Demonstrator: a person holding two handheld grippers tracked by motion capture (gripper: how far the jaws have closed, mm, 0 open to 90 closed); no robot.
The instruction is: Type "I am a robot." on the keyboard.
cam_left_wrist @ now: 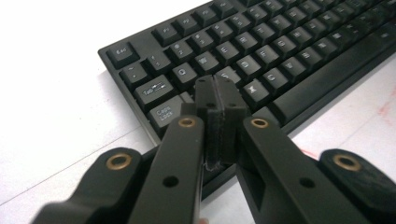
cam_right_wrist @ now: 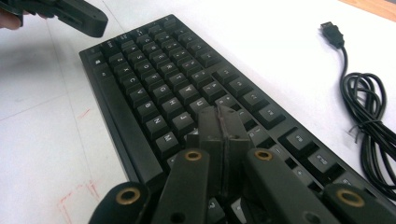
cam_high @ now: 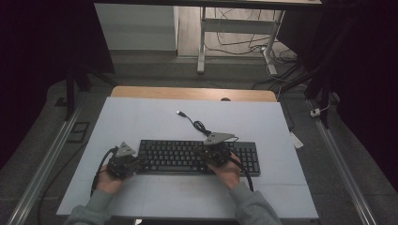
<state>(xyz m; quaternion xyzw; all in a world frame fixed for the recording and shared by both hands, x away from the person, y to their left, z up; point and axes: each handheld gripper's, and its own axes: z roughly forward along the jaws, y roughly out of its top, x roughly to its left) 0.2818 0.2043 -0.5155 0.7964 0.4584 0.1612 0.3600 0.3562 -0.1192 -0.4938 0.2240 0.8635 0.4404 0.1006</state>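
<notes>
Keyboard (cam_left_wrist: 261, 60), keys reading "Esc", "Tab", "Caps Lock", lies under both closed, empty tools (cam_left_wrist: 219, 93) (cam_right_wrist: 223, 123).

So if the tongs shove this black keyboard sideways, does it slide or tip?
Probably slides: the flat black plastic keyboard lies low on the smooth white table. Likely stiff, moving whole. Its loose black coiled cable would probably just trail.

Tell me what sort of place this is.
Most likely a lab or workshop set up for recording. A black keyboard with a loose USB cable lies on a white mat over a wooden table, metal rails flank it, and cables trail under a desk frame behind.
</notes>
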